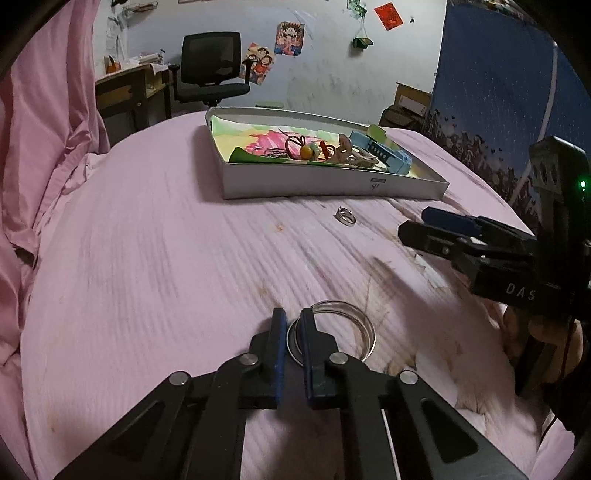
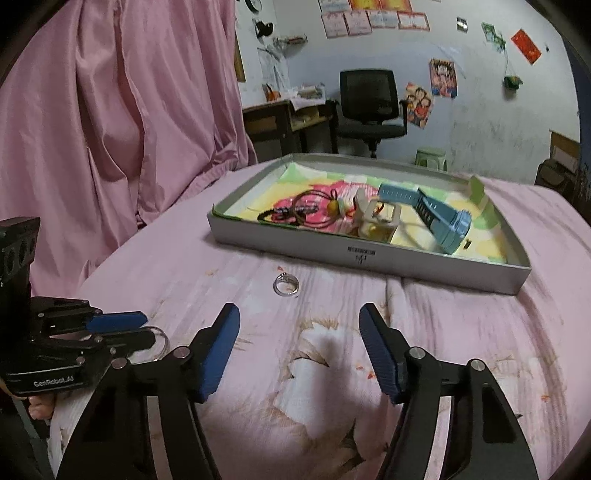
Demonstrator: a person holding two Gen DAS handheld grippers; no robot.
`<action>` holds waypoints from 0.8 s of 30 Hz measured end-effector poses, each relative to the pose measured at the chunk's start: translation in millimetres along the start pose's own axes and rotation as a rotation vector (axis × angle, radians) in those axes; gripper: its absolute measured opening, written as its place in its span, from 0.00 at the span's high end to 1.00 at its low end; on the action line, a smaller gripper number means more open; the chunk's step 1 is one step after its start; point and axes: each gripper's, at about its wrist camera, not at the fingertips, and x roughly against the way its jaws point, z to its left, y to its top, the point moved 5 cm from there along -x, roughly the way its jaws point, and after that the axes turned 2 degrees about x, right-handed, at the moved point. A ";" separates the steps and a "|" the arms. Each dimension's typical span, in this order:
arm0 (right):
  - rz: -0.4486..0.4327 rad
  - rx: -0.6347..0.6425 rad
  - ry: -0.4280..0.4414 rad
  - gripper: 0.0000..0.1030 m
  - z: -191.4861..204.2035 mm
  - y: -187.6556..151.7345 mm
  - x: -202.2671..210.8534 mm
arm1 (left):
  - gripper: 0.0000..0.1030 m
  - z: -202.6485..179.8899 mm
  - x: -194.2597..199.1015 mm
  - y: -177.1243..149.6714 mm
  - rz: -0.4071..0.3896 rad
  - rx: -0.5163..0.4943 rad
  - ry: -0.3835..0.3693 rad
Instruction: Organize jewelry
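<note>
Bangles (image 1: pixel 334 334) partly hidden by left gripper (image 1: pixel 293 321), blurred bedsheet (image 1: pixel 166 240)

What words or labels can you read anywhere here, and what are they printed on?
"GenRobot.AI": on the black body of the left hand-held gripper.
"DAS": on the body of the right hand-held gripper; the rest is cut off.
Label on the box front wall: too small to read.
Wall posters and certificates: too blurred.

The left tool (image 1: pixel 291 325) pointed steeply downward, its blue pads nearly together, pinching a thin bangle (image 1: pixel 343 325) rim. The right tool (image 2: pixel 299 328) angled down less steeply, its fingers (image 2: pixel 376 347) half spread with nothing between them.
</note>
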 end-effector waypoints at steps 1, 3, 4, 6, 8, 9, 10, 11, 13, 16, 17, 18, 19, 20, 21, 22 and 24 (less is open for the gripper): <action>0.011 -0.003 0.007 0.44 -0.3 0.1 -3.3 | 0.92 1.3 -1.1 2.1 0.004 0.009 -0.005; 0.027 -0.005 0.015 0.45 0.4 0.5 -8.8 | 0.92 3.5 -3.2 5.7 0.008 0.025 -0.014; 0.036 -0.004 0.022 0.47 1.4 1.0 -12.1 | 0.92 5.0 -4.5 8.2 0.011 0.034 -0.018; 0.054 0.004 0.033 0.48 3.7 3.0 -19.5 | 0.92 8.6 -6.8 11.1 0.013 0.046 -0.019; 0.071 0.016 0.040 0.51 7.0 6.7 -27.3 | 0.92 11.6 -7.6 14.8 0.007 0.057 -0.016; 0.081 0.024 0.044 0.53 9.3 8.6 -31.9 | 0.92 12.3 -7.9 16.3 0.003 0.064 -0.013; 0.088 0.030 0.046 0.55 11.0 9.7 -35.2 | 0.92 13.0 -8.4 17.9 -0.001 0.070 -0.011; 0.095 0.035 0.048 0.57 12.5 10.9 -38.5 | 0.92 13.7 -8.9 19.5 -0.003 0.075 -0.010; 0.121 0.050 0.047 0.59 15.5 13.5 -49.5 | 0.93 15.2 -9.8 23.3 -0.008 0.079 -0.007; 0.159 0.053 0.039 0.64 16.7 15.1 -63.3 | 0.93 15.6 -10.5 29.0 -0.020 0.081 -0.005; 0.165 0.054 0.037 0.65 16.1 14.8 -64.7 | 0.93 15.2 -10.3 30.3 -0.022 0.081 -0.005; 0.176 0.055 0.037 0.66 16.7 15.6 -68.9 | 0.93 15.0 -9.9 32.6 -0.028 0.081 -0.005; 0.184 0.055 0.037 0.70 17.5 16.2 -72.0 | 0.93 14.3 -9.0 34.6 -0.035 0.080 -0.005; 0.186 0.056 0.035 0.76 17.5 16.5 -73.1 | 0.93 14.3 -8.5 36.4 -0.042 0.079 -0.005; 0.186 0.057 0.033 0.80 17.9 16.9 -73.7 | 0.93 13.8 -7.5 39.0 -0.050 0.077 -0.005; 0.184 0.056 0.032 0.82 18.2 16.5 -73.3 | 0.93 13.6 -6.6 41.0 -0.058 0.076 -0.005; 0.176 0.054 0.033 0.82 18.4 15.6 -71.1 | 0.93 13.1 -3.0 47.7 -0.085 0.071 -0.001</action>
